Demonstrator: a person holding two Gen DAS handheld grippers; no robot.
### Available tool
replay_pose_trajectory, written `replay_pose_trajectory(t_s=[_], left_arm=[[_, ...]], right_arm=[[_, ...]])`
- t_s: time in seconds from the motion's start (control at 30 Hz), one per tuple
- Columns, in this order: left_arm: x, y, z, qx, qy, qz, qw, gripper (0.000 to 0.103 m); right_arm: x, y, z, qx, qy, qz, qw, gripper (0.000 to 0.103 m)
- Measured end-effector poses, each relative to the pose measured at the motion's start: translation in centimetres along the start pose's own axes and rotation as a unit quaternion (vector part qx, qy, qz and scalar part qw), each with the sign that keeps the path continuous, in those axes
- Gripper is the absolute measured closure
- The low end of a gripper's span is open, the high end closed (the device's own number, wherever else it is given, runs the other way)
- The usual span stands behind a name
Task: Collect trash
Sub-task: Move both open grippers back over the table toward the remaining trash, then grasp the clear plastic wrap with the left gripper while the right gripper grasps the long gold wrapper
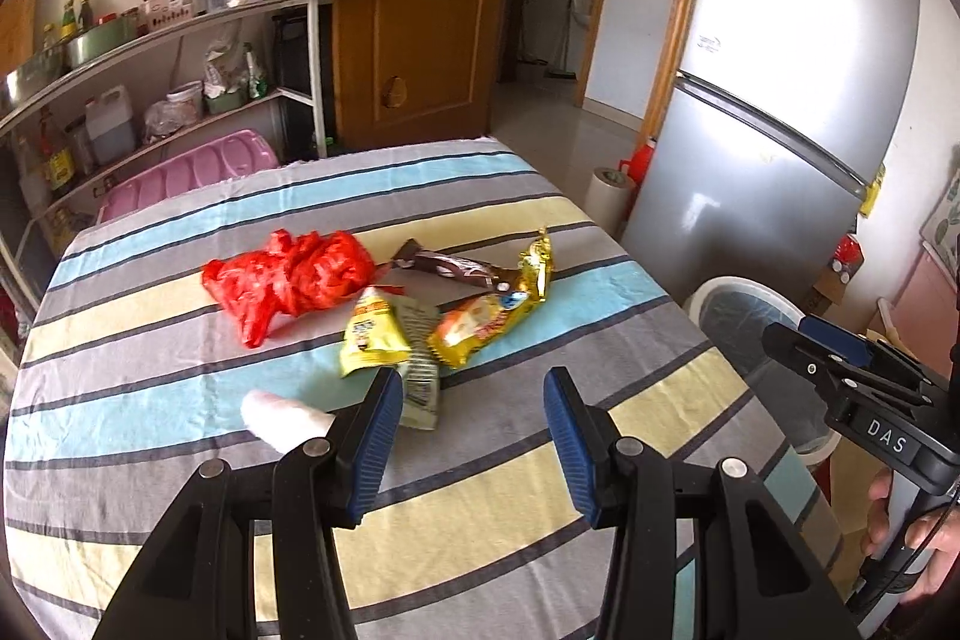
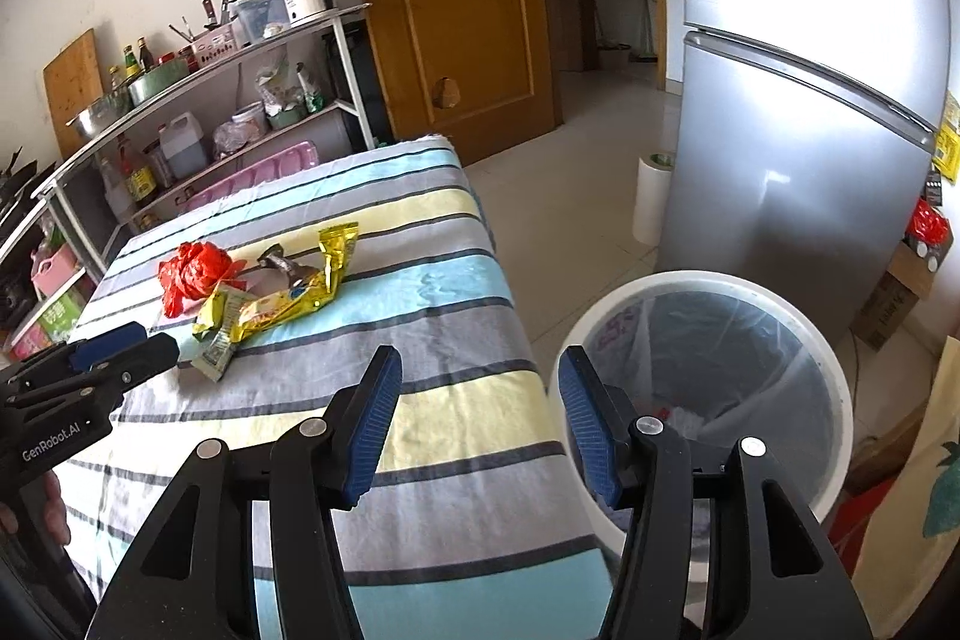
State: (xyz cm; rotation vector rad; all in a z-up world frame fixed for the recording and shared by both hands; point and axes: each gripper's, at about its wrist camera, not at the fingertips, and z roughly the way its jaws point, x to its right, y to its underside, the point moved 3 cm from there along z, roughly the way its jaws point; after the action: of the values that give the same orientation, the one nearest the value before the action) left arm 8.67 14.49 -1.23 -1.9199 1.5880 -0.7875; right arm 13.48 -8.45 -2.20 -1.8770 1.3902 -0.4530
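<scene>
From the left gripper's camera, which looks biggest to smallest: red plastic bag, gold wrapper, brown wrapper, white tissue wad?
1. Red plastic bag
2. Gold wrapper
3. Brown wrapper and white tissue wad: alike; the wad lies nearer and partly hidden, so unranked.

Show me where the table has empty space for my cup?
The striped tablecloth is bare between the wrappers and the edge by the white bin, and along its far end near the shelf. The middle is crowded: red bag, gold wrapper, yellow packet, tissue wad.
</scene>
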Motion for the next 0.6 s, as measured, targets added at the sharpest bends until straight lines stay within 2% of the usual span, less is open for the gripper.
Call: replay_pose_trajectory(t_s=[0.07,0.3,0.37,0.5,0.6], left_arm=[[-2.0,0.3,-0.2,0.000,-0.018,-0.012,0.9998,0.054],[-7.1,1.7,-0.7,-0.014,-0.040,-0.046,0.9980,0.051],[-8.0,2.0,-0.7,-0.018,-0.038,-0.055,0.9976,0.044],[-9.3,2.6,-0.4,-0.027,-0.038,-0.063,0.9969,0.041],[-9.7,2.9,0.5,-0.044,-0.018,-0.077,0.9959,0.037]], right_arm=[[-1.1,-0.1,0.6,-0.004,-0.008,-0.009,1.000,0.047],[-4.7,-0.5,3.0,-0.023,-0.039,-0.030,0.999,0.047],[-5.6,-0.5,3.6,-0.028,-0.043,-0.039,0.998,0.047],[-7.4,-0.5,5.2,-0.045,-0.062,-0.046,0.996,0.047],[-8.8,-0.3,6.4,-0.059,-0.079,-0.049,0.994,0.047]])
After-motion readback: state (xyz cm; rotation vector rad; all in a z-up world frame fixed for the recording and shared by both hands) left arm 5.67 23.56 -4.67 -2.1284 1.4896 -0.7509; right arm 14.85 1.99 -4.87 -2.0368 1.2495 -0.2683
